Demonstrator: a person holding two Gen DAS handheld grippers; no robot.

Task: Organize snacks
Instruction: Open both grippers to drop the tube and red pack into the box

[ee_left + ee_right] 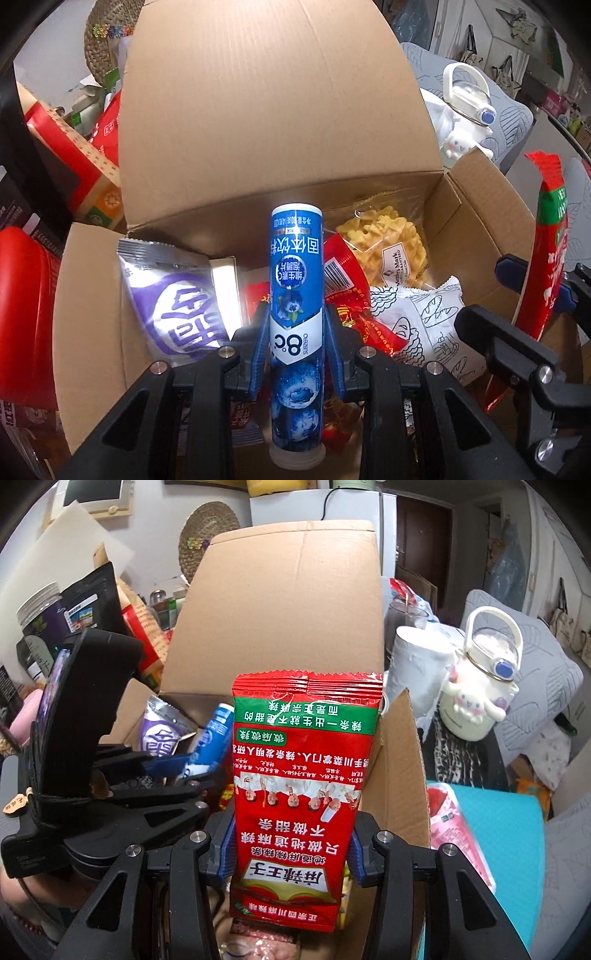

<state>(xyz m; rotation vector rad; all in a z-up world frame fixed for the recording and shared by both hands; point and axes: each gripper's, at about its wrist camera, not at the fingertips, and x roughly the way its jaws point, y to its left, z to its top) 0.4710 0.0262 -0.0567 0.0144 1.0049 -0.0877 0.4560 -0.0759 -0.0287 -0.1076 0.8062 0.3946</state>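
Clamped in the left gripper [296, 332], blue tube [296, 295] hung over the box [480, 206]; right gripper [291, 853] pinched the red pouch [299, 786] alongside — crowded jaws might collide, dropping either.

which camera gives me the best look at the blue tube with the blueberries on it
The left wrist view: the blue tube stands centered and full length between the left gripper fingers, label readable. In the right wrist view the tube is only a tilted sliver, partly hidden behind the red snack packet.
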